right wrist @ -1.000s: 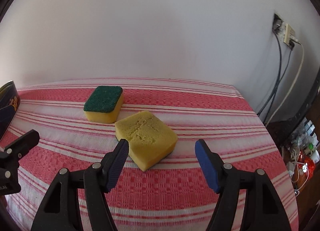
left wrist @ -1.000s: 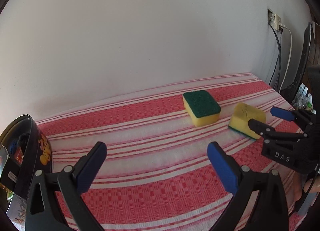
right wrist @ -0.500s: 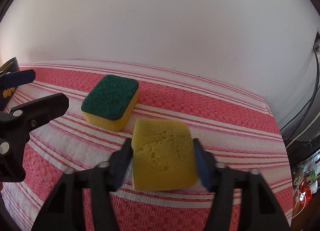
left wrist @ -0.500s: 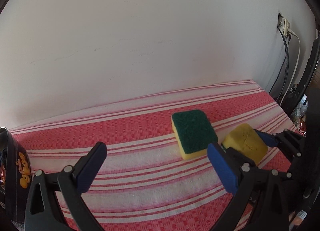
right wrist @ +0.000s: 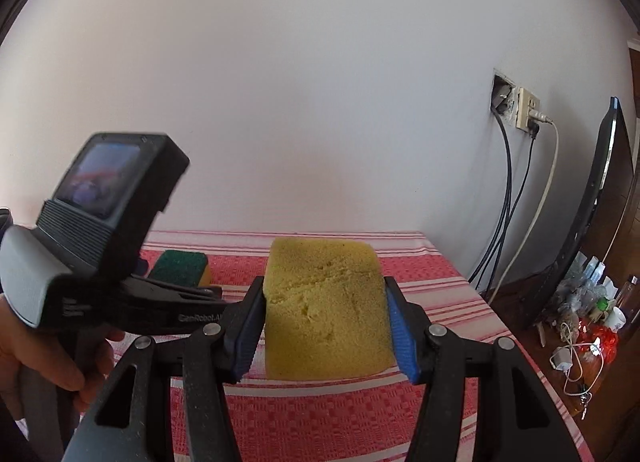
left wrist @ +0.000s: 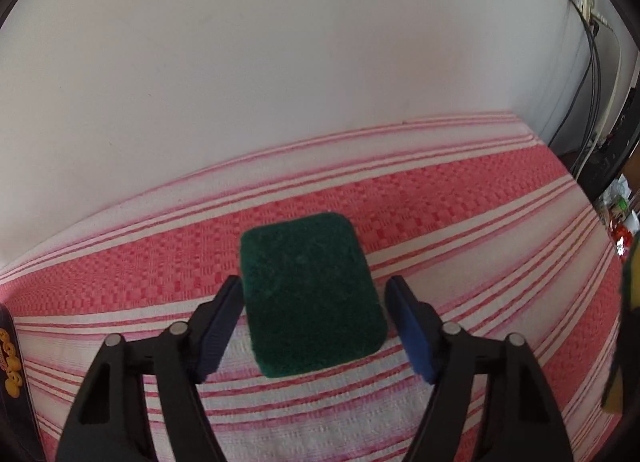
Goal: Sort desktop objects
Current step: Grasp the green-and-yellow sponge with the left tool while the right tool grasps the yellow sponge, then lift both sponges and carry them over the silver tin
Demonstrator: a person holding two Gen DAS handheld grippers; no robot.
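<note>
The green-topped sponge (left wrist: pixel 310 296) lies flat on the striped cloth (left wrist: pixel 460 198), long axis in line with the left gripper (left wrist: pixel 314 328), whose closing jaws straddle it without clearly pressing, while the right gripper (right wrist: pixel 324 328) clamps the yellow sponge (right wrist: pixel 326 308) raised.

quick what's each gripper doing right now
Left gripper: jaws just closing around the green-topped rectangular sponge, right pad not touching.
Right gripper: shut on the yellow foam sponge.
</note>
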